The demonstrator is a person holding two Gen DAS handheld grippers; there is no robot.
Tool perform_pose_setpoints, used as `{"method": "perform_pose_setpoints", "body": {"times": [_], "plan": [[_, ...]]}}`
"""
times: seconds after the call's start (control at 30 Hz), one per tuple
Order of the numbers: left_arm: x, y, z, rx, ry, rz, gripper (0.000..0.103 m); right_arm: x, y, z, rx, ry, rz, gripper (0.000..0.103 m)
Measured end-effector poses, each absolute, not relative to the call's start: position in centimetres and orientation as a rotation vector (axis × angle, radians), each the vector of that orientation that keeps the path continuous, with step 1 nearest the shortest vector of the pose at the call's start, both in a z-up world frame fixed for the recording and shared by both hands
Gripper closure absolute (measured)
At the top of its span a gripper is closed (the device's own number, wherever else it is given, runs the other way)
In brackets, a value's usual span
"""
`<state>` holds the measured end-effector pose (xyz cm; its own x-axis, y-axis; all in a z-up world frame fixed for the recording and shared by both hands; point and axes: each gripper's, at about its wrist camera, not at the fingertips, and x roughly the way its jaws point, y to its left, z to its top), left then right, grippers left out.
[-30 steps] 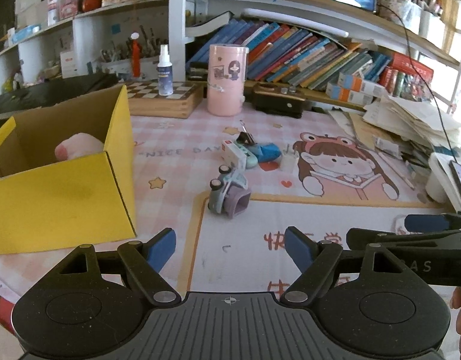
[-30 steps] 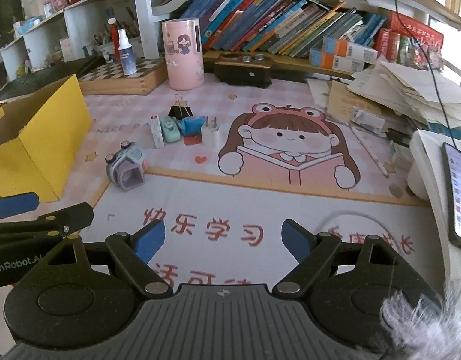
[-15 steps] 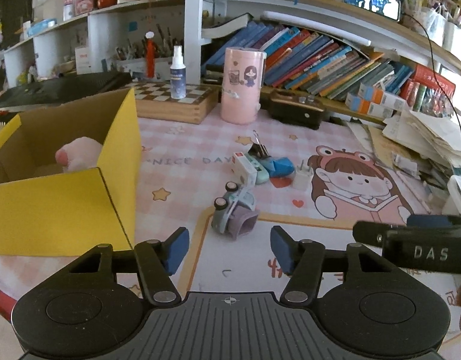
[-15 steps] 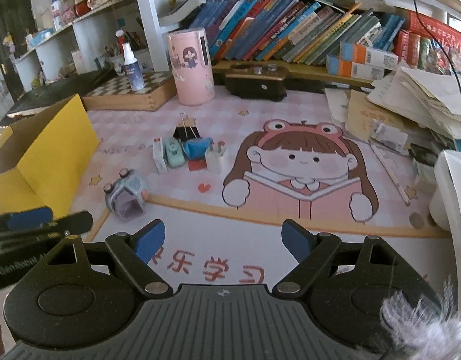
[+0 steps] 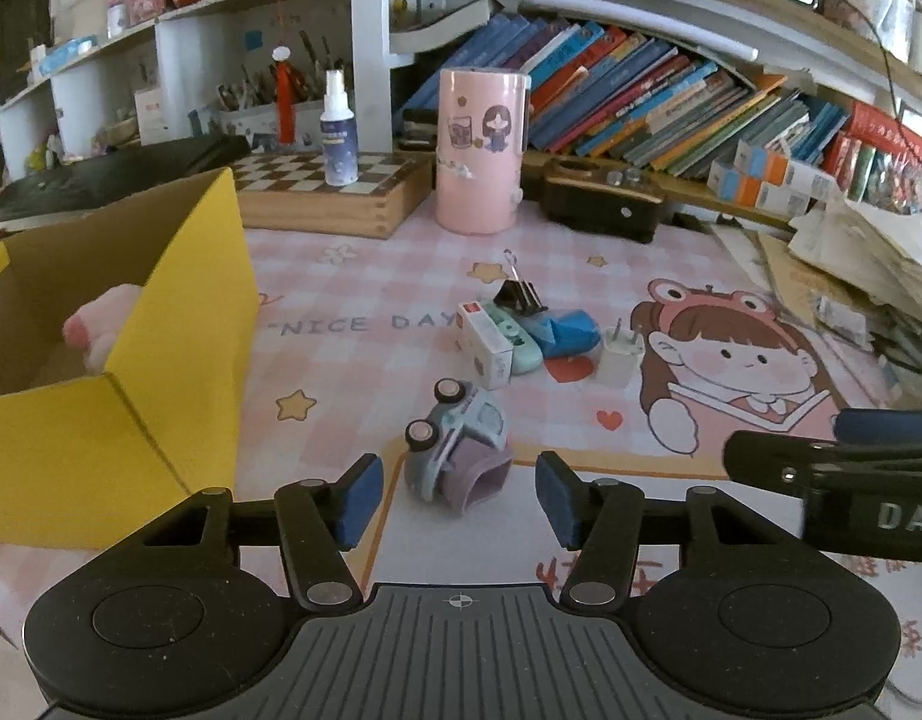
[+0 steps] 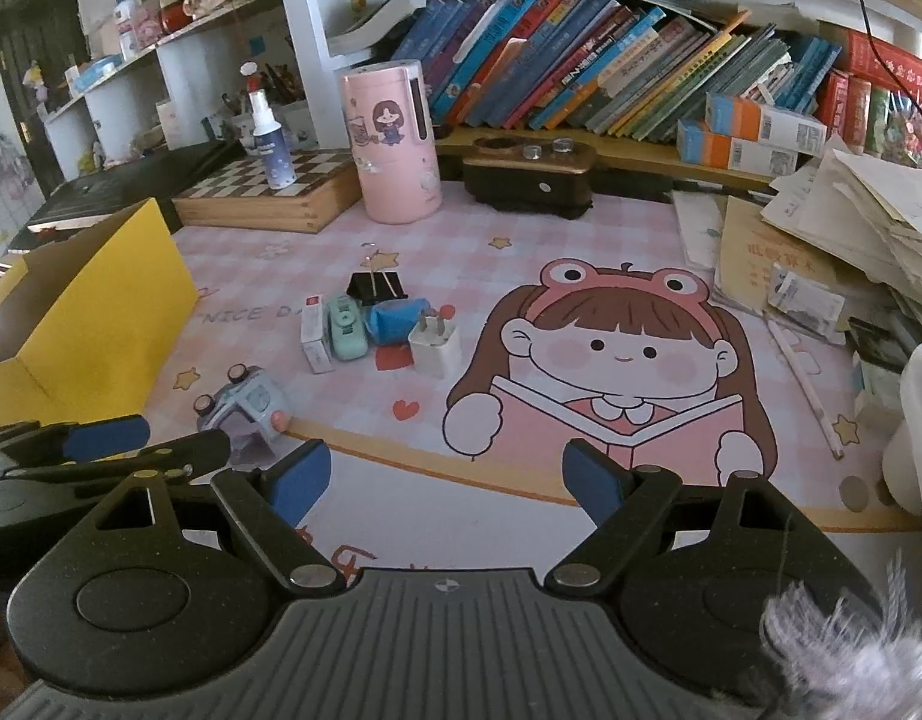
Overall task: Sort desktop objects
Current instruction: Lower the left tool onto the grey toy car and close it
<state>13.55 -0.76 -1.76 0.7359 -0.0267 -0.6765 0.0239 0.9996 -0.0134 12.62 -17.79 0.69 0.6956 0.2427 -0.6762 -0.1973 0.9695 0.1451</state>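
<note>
A small grey-blue toy car (image 5: 461, 444) lies tipped on the pink desk mat, also visible in the right wrist view (image 6: 251, 402). My left gripper (image 5: 461, 501) is just short of it. Its jaws are closing, the car sits at the gap between the tips, and the pads do not touch it. Farther back lie a white box (image 5: 484, 342), a mint item (image 5: 514, 342), a blue item (image 5: 565, 333), a white charger (image 5: 619, 354) and a black binder clip (image 5: 520, 294). My right gripper (image 6: 446, 480) stands open over the mat with nothing in it. A yellow box (image 5: 179, 324) at left holds a pink plush (image 5: 101, 324).
A pink canister (image 5: 481, 150), a chessboard box (image 5: 329, 192) with a spray bottle (image 5: 338, 132) and a black device (image 5: 604, 204) stand along the back. Loose papers (image 5: 868, 264) pile up at the right. Book shelves rise behind.
My left gripper has moved forward towards the toy car and its jaws have narrowed. The right gripper has advanced over the mat and stays open.
</note>
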Motion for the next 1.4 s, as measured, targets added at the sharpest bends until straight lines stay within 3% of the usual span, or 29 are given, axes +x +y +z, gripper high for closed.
{"method": "perform_pose_setpoints", "body": {"times": [0.53, 0.73, 1.4], "plan": [[17.8, -0.9, -4.8, 0.001, 0.806, -0.015, 0.048, 14.6, -18.5, -0.3, 0.069, 0.801, 0.224, 0.019], [18.3, -1.1, -5.4, -0.001, 0.820, -0.021, 0.055, 15.3, -18.4, -0.6, 0.066, 0.801, 0.217, 0.019], [13.0, 2.6, -1.3, -0.134, 0.812, 0.032, 0.055, 21.0, -15.5, -4.0, -0.041, 0.795, 0.282, 0.019]]}}
